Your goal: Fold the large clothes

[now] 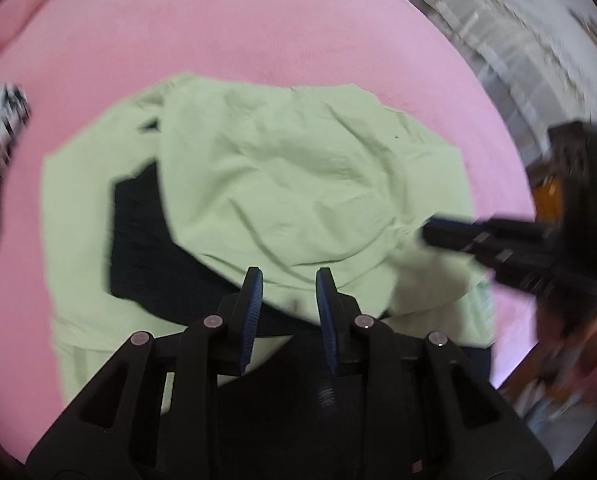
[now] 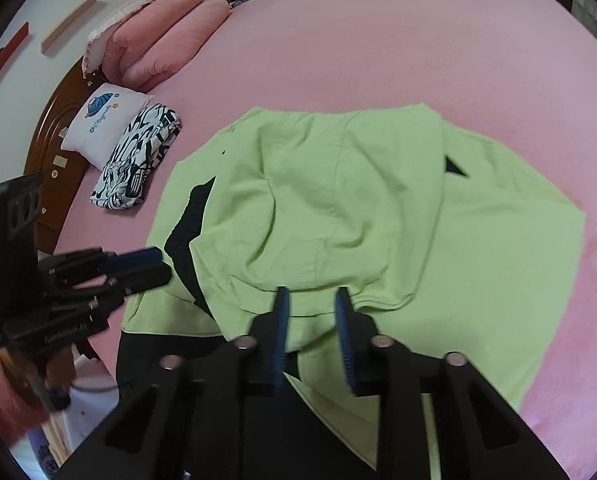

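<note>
A light green garment (image 2: 338, 208) with black panels lies spread on a pink bed sheet (image 2: 378, 40), its upper layer folded over so that the hem edge runs just beyond both grippers' fingertips. In the right wrist view the garment fills the middle of the bed, with a black strip showing at its left side and a small black triangle at the upper right.

The left gripper (image 1: 289, 280) points steeply down over the near edge of the garment. Its blue-padded fingers (image 1: 254, 296) stand slightly apart with only a gap between them; no cloth is pinched, so it is released. In the right wrist view the same gripper (image 2: 154, 264) shows from the side at the left, just beside the black strip, above the fabric rather than gripping it.

The right gripper (image 2: 311, 300) likewise hangs over the folded hem, its fingers parted a little with nothing caught between the pads; the green cloth lies below and beyond them. From the left wrist view it (image 1: 430, 232) reaches in from the right edge, blurred, near the garment's right side.

Beyond the garment to the left, a folded black-and-white patterned cloth (image 2: 138, 160) rests beside a white pillow (image 2: 98, 120), and pink pillows (image 2: 158, 40) lie at the head of the bed.
</note>
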Motion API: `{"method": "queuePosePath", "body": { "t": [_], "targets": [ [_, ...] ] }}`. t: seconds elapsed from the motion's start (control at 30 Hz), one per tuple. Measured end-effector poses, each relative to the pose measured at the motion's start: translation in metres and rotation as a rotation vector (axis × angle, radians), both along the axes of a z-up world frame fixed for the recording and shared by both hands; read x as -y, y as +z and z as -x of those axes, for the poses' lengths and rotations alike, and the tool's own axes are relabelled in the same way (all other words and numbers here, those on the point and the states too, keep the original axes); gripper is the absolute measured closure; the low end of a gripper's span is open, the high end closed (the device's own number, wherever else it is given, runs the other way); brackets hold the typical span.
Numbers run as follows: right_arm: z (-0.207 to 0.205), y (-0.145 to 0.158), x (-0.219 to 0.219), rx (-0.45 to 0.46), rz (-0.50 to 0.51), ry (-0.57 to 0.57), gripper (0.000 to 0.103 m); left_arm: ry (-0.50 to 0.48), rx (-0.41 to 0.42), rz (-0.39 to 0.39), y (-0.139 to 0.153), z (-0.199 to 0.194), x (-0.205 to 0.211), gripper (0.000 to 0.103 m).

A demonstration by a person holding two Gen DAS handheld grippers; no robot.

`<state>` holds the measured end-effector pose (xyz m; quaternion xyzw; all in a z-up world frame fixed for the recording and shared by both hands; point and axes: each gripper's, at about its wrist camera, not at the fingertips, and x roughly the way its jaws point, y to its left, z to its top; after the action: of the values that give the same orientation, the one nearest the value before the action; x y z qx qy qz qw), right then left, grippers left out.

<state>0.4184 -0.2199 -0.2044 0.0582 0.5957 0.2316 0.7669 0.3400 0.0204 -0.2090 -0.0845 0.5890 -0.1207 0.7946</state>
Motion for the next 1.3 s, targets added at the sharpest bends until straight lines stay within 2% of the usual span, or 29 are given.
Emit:
{"method": "queuePosePath", "body": {
  "t": [0.07,0.13,0.23,0.3,0.37,0.47,0.57,0.67,0.73,0.77,0.87,1.0,1.1,1.3],
  "targets": [
    [-0.001,-0.009,-0.013,0.006,-0.034,0.007,0.090,0.037,-0.019,0.041,-0.013,-0.005,0.009,0.079],
    [-0.003,-0.017,-0.022,0.004,-0.075,0.017,0.090,0.041,-0.030,0.042,-0.029,-0.015,0.020,0.079],
    [-0.006,-0.034,-0.033,-0.005,-0.075,0.026,0.090,0.003,-0.060,-0.041,-0.059,-0.020,0.038,0.081],
    [-0.008,-0.046,-0.038,-0.005,-0.024,0.034,0.090,-0.015,-0.067,-0.075,-0.077,-0.021,0.044,0.081],
    [-0.009,-0.057,-0.033,-0.016,0.015,0.024,0.095,-0.028,-0.063,-0.093,-0.088,-0.019,0.043,0.082],
    [-0.011,-0.067,-0.014,-0.034,0.064,-0.053,0.097,-0.025,-0.066,-0.091,-0.092,-0.016,0.036,0.083],
    [-0.011,-0.070,0.009,-0.066,0.032,-0.138,0.097,-0.016,-0.078,-0.086,-0.088,-0.018,0.033,0.083],
    [-0.014,-0.062,0.022,-0.058,-0.002,-0.161,0.097,-0.024,-0.062,-0.083,-0.073,-0.020,0.032,0.083],
    [-0.017,-0.051,0.024,-0.020,-0.024,-0.160,0.097,-0.022,-0.056,-0.017,-0.063,-0.024,0.026,0.083],
    [-0.019,-0.046,0.023,-0.001,-0.034,-0.159,0.097,-0.022,-0.064,0.049,-0.060,-0.029,0.022,0.083],
    [-0.031,-0.035,0.015,0.061,-0.094,-0.164,0.097,0.028,-0.044,0.099,-0.050,-0.046,0.012,0.083],
    [-0.056,-0.030,-0.008,0.131,-0.129,-0.159,0.097,0.105,-0.001,0.079,-0.048,-0.080,0.002,0.083],
    [-0.086,-0.037,-0.025,0.150,-0.153,-0.179,0.097,0.155,0.030,0.061,-0.055,-0.111,-0.001,0.083],
    [-0.139,-0.064,-0.049,0.149,-0.157,-0.190,0.098,0.189,0.029,0.016,-0.087,-0.162,0.002,0.089]
  ]
}}
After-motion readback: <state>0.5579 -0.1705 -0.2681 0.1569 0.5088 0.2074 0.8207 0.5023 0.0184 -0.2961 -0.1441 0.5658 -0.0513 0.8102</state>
